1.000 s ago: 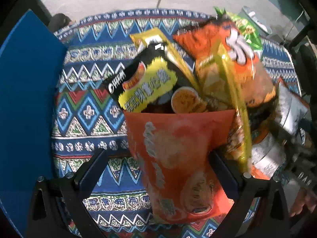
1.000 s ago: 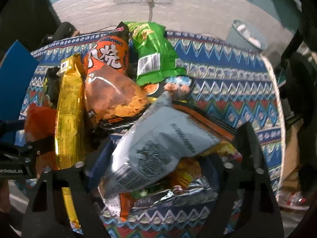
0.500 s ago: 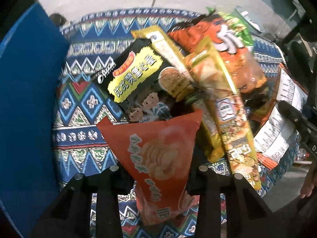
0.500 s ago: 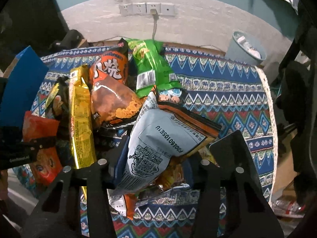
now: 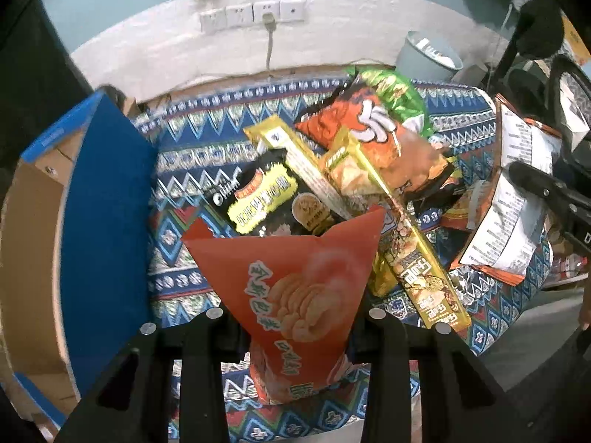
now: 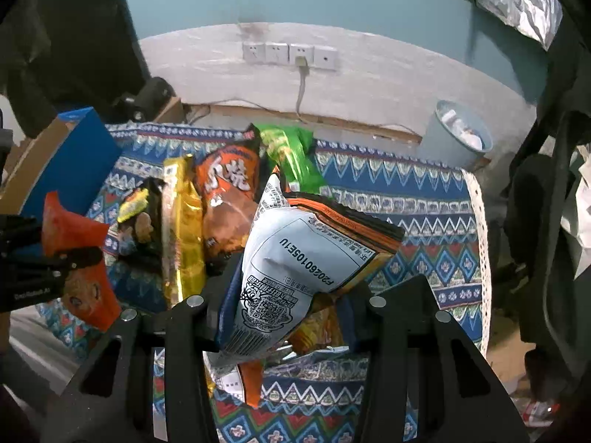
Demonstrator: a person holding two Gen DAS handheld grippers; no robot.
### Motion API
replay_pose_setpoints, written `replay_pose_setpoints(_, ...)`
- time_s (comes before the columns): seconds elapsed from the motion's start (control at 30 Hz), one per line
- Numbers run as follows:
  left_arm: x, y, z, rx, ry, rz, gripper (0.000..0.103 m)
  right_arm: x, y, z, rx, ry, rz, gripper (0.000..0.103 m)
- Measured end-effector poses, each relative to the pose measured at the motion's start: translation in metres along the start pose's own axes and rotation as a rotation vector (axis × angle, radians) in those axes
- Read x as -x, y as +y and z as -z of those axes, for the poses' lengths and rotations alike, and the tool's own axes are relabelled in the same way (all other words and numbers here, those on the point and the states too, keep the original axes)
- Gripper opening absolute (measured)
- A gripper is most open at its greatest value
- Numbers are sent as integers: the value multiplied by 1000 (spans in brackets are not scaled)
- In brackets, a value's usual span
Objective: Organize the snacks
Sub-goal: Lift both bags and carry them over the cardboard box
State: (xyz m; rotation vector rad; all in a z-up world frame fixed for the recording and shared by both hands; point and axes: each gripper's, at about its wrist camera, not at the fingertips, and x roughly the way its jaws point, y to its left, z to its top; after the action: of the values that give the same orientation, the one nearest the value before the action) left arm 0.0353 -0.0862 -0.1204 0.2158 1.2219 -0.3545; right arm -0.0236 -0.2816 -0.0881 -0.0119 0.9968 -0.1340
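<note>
My left gripper is shut on a red chip bag and holds it above the patterned cloth; it also shows in the right wrist view. My right gripper is shut on a white-backed orange snack bag, lifted off the pile; it also shows in the left wrist view. On the cloth lie a black-and-yellow bag, a long yellow pack, an orange bag and a green bag.
An open blue cardboard box stands at the left of the table. A grey waste bin sits on the floor by the wall with sockets. A dark chair is at the right.
Both grippers have closed on their bags and risen, lifting the red bag and the white-backed bag off the pile. The views now take in the wall and bin.
</note>
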Motion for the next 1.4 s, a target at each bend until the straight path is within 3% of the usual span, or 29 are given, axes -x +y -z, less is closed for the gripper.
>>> replay_pose_setpoints(0.7,79,31,-3,-61,-216,-111,37,45,57,-37,136,-118,-61,44)
replay_pose_setpoints(1.1,125,72,1,-22,-322,-145,37,57,113,-61,225,-154,-119,44)
replay_pose_setpoints(1.4,139,109,14,16,-349,-186,37,59,164,-83,280,-166,-173,44)
